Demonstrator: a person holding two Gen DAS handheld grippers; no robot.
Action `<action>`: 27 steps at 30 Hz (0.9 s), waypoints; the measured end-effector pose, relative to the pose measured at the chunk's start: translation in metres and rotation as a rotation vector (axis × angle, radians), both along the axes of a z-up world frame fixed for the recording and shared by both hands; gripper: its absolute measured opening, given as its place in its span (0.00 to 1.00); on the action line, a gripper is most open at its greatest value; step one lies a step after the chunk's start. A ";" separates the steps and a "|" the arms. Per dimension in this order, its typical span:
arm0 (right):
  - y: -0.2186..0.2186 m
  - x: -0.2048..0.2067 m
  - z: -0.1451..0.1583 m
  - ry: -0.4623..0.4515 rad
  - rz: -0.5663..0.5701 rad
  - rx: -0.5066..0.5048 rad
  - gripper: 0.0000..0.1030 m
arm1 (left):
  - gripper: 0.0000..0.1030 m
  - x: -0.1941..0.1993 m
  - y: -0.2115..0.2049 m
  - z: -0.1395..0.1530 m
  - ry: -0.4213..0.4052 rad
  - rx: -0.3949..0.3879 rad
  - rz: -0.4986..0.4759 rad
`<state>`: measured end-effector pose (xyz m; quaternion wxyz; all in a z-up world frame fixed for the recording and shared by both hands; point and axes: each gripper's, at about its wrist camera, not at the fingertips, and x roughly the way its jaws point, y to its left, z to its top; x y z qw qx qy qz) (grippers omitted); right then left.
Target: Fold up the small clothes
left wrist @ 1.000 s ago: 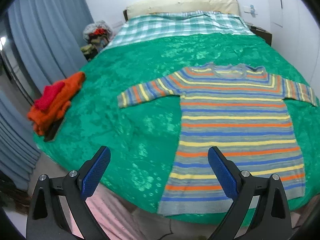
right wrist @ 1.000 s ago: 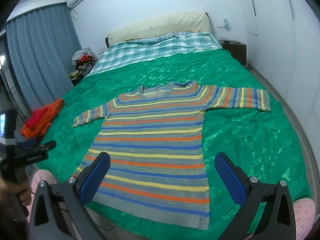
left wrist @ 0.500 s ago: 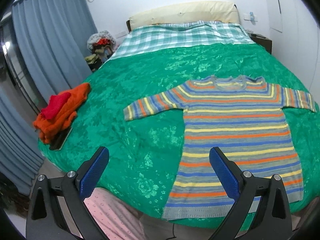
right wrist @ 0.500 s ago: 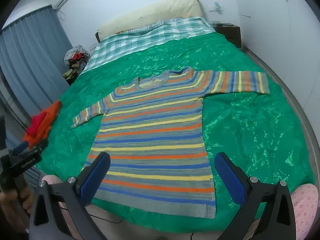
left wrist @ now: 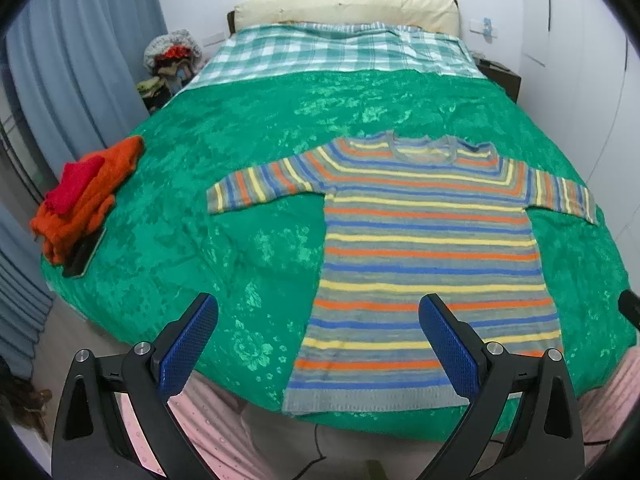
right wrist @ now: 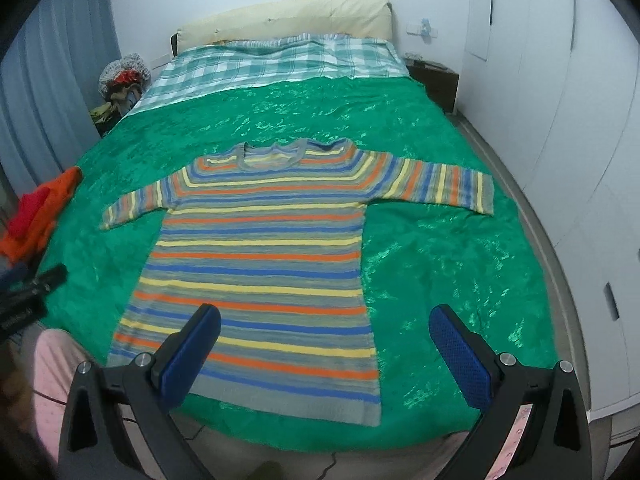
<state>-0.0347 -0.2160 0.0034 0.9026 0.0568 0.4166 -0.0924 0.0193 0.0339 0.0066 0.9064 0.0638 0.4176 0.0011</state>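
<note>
A striped sweater [left wrist: 424, 248] in grey, blue, orange and yellow lies flat on the green bedspread [left wrist: 256, 184], neck away from me, both sleeves spread out. It also shows in the right wrist view [right wrist: 264, 252]. My left gripper [left wrist: 318, 340] is open and empty, held above the bed's near edge over the sweater's lower left hem. My right gripper [right wrist: 324, 348] is open and empty, held above the sweater's lower right hem. The left gripper [right wrist: 24, 292] shows at the left edge of the right wrist view.
A pile of orange and red clothes [left wrist: 86, 188] lies on a dark flat thing at the bed's left edge. A checked blanket [left wrist: 332, 50] and a pillow cover the head end. A nightstand [right wrist: 434, 80] and white wardrobe doors [right wrist: 560, 128] stand right; curtains hang left.
Both grippers have shifted: the left view now sits more over the sweater's hem, the right view has moved right and back. The sweater has not moved.
</note>
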 end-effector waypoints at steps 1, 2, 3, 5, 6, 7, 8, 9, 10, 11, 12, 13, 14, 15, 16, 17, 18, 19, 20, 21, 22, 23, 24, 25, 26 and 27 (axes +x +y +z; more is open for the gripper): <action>0.000 0.000 0.001 0.001 -0.003 0.002 1.00 | 0.98 0.000 0.000 -0.001 0.005 0.004 -0.003; 0.000 0.000 0.002 -0.002 -0.004 0.004 1.00 | 0.98 0.000 -0.001 -0.002 0.010 0.006 -0.005; 0.000 0.000 0.003 -0.004 -0.005 0.003 1.00 | 0.98 0.000 -0.001 -0.003 0.013 0.006 -0.008; 0.001 0.000 0.003 -0.003 -0.005 -0.002 1.00 | 0.98 0.000 -0.002 -0.004 0.023 -0.001 -0.017; 0.001 0.000 0.002 0.001 -0.004 -0.003 1.00 | 0.98 0.000 -0.003 -0.005 0.031 -0.005 -0.021; 0.001 0.000 0.001 0.005 -0.005 -0.006 1.00 | 0.98 0.000 -0.003 -0.006 0.036 -0.010 -0.026; 0.002 0.001 0.000 0.009 -0.007 -0.011 1.00 | 0.98 0.000 -0.003 -0.007 0.040 -0.013 -0.030; 0.003 0.001 0.000 0.014 -0.010 -0.020 1.00 | 0.98 0.000 -0.004 -0.007 0.045 -0.016 -0.034; 0.004 0.002 -0.001 0.019 -0.013 -0.029 1.00 | 0.98 0.000 -0.005 -0.008 0.050 -0.020 -0.039; 0.005 0.002 -0.001 0.023 -0.017 -0.035 1.00 | 0.98 0.000 -0.005 -0.008 0.053 -0.022 -0.042; 0.006 0.002 -0.001 0.026 -0.019 -0.045 1.00 | 0.98 -0.001 -0.005 -0.008 0.055 -0.024 -0.046; 0.008 0.002 0.000 0.028 -0.022 -0.056 0.99 | 0.98 -0.001 -0.006 -0.008 0.057 -0.030 -0.054; 0.009 0.003 0.001 0.030 -0.026 -0.072 0.99 | 0.98 -0.001 -0.007 -0.008 0.061 -0.034 -0.058; 0.011 0.003 0.003 0.027 -0.029 -0.086 0.99 | 0.98 -0.001 -0.007 -0.008 0.064 -0.039 -0.060; 0.013 0.002 0.005 0.023 -0.032 -0.099 0.99 | 0.98 -0.001 -0.007 -0.008 0.067 -0.047 -0.063; 0.015 0.002 0.008 0.021 -0.039 -0.115 0.99 | 0.98 -0.001 -0.007 -0.008 0.068 -0.054 -0.066; 0.016 0.002 0.010 0.019 -0.046 -0.128 0.99 | 0.98 -0.002 -0.007 -0.008 0.067 -0.056 -0.066; 0.017 0.002 0.013 0.013 -0.057 -0.145 0.99 | 0.98 -0.001 -0.007 -0.009 0.065 -0.053 -0.062; 0.017 0.002 0.015 0.006 -0.064 -0.154 0.99 | 0.98 -0.001 -0.007 -0.009 0.062 -0.048 -0.058; 0.017 0.003 0.017 0.001 -0.068 -0.159 0.99 | 0.98 -0.001 -0.007 -0.009 0.060 -0.045 -0.056; 0.016 0.002 0.020 -0.006 -0.077 -0.167 0.99 | 0.98 0.000 -0.007 -0.010 0.061 -0.044 -0.054; 0.015 0.002 0.022 -0.011 -0.083 -0.168 0.99 | 0.98 0.001 -0.007 -0.012 0.069 -0.046 -0.053; 0.014 0.003 0.023 -0.011 -0.089 -0.170 0.99 | 0.98 0.001 -0.007 -0.013 0.073 -0.049 -0.053; 0.012 0.003 0.023 -0.009 -0.092 -0.174 0.99 | 0.98 0.002 -0.007 -0.014 0.082 -0.054 -0.055; 0.011 0.004 0.024 -0.007 -0.096 -0.180 0.99 | 0.98 0.002 -0.008 -0.015 0.086 -0.054 -0.056; 0.010 0.004 0.024 -0.005 -0.099 -0.187 0.99 | 0.98 0.002 -0.008 -0.016 0.088 -0.052 -0.056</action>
